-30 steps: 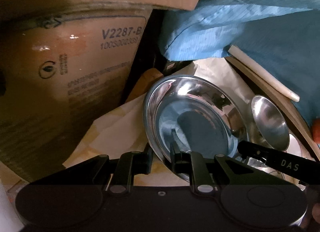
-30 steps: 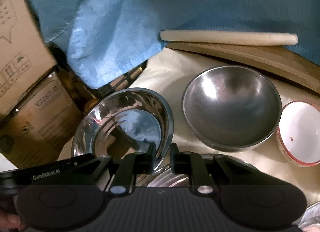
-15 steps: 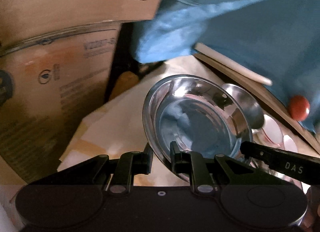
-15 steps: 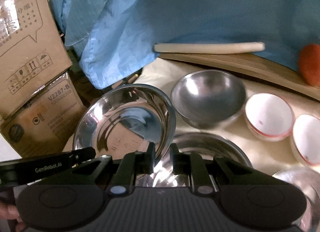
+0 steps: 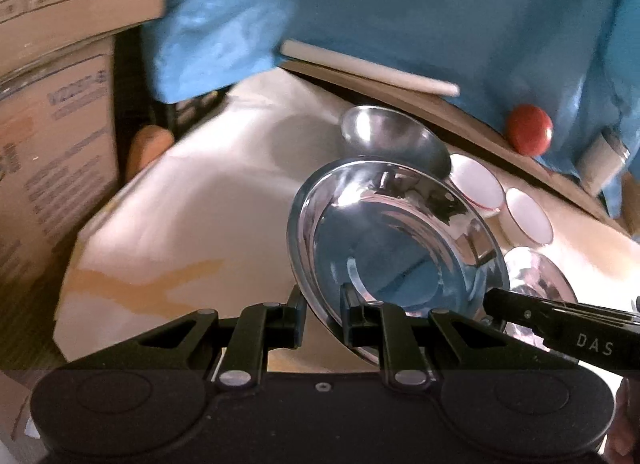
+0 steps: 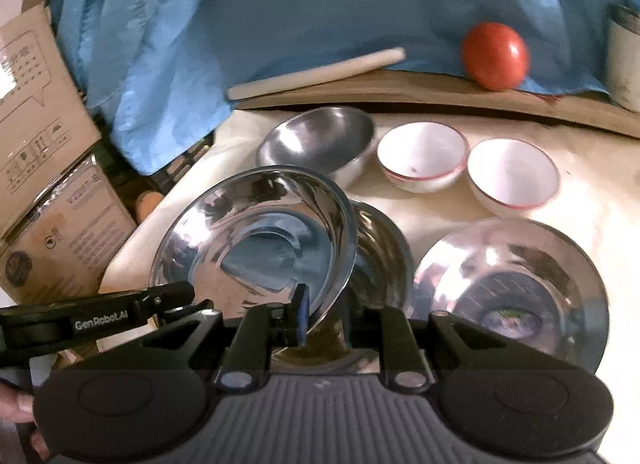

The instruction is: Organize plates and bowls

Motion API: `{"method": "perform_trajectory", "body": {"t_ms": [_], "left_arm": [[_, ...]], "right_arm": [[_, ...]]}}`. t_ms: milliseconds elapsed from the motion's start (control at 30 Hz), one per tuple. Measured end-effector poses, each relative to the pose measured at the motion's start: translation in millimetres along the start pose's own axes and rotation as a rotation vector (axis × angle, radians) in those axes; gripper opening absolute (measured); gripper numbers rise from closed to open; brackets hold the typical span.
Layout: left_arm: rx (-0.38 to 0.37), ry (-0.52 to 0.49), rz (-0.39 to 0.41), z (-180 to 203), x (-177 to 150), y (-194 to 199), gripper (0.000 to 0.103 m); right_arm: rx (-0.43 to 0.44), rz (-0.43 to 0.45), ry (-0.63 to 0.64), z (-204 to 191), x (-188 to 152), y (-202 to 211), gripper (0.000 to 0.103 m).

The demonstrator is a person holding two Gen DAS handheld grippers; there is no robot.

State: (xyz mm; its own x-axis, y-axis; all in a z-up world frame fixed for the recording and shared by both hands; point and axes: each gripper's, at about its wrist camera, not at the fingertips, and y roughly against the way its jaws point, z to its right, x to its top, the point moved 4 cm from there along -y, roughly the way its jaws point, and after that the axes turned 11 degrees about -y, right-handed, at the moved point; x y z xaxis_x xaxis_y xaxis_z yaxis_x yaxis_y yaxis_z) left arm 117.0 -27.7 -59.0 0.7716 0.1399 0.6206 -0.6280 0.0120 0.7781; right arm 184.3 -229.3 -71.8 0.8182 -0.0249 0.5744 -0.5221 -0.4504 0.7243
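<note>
Jaws of both our left gripper (image 5: 323, 314) and right gripper (image 6: 323, 314) clamped on opposite rims of steel plate (image 6: 256, 240), tilted above plate stack (image 6: 380, 260) just right.

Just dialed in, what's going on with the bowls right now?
Both handheld grippers are pinching the rim of one shiny steel plate, held tilted above the table: left gripper on one side, right gripper on the other. On the table sit a steel bowl, two white bowls and more steel plates, not yet stacked.
</note>
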Motion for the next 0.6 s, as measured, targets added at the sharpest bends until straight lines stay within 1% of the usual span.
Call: {"method": "perform_trajectory", "body": {"t_ms": [233, 333, 600], "left_arm": [[-0.017, -0.048, -0.051, 14.2, 2.6, -13.7, 0.019], [-0.025, -0.045, -0.065, 15.4, 5.1, -18.9, 0.019], [-0.009, -0.049, -0.093, 15.2, 4.1, -23.9, 0.019]], "right_arm": [[-0.030, -0.013, -0.034, 14.3, -4.7, 5.0, 0.020], [-0.031, -0.022, -0.048, 17.9, -4.6, 5.5, 0.020], [-0.033, -0.050, -0.047, 18.4, -5.5, 1.2, 0.021]]}}
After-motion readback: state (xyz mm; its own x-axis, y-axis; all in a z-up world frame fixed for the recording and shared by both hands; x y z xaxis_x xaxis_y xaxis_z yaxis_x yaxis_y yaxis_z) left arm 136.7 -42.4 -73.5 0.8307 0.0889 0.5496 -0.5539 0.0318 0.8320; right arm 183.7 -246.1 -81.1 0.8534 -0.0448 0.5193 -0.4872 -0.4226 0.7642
